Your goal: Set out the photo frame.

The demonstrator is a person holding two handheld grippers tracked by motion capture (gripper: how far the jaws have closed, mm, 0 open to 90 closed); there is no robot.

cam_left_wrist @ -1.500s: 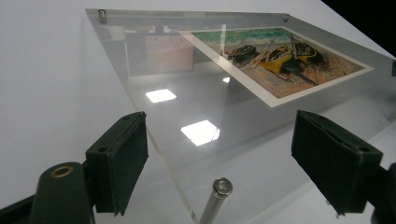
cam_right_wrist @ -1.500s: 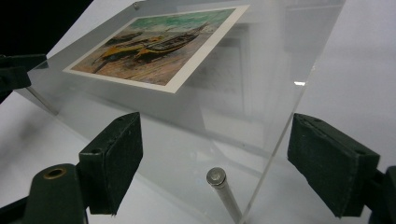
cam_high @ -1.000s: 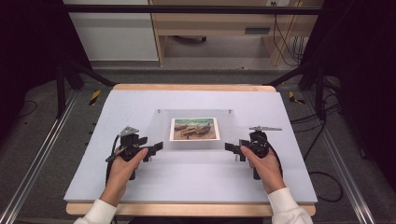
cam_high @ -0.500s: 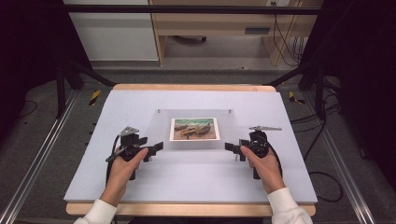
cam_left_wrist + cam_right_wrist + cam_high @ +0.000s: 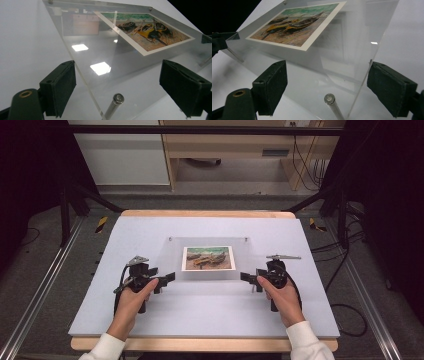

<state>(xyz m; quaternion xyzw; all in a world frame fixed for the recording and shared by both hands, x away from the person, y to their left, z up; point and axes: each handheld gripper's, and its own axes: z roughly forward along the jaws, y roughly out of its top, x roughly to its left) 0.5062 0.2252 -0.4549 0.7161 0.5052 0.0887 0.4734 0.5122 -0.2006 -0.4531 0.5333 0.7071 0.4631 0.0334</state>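
At table centre | clear acrylic frame [image 5: 209,259] holding boat print [image 5: 208,258], propped on metal standoffs [image 5: 113,105] | left gripper [image 5: 169,279], right gripper [image 5: 246,277] spread wide at near corners, seemingly positioned for gripping.

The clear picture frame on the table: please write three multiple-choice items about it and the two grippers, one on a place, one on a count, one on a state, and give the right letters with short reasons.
1. Where does the clear picture frame lie?
A. Between the two grippers
B. At the table's far left corner
C. On the floor

2. How many printed pictures does it hold?
A. Three
B. Two
C. One

3. How do the left gripper jaws stand?
A. Shut on the frame
B. Open, either side of the frame's corner
C. Shut on a cloth

Key: 1 A, the high view shows it between the left gripper and the right gripper. 2 C, one boat picture. 3 B, both pads stand apart.
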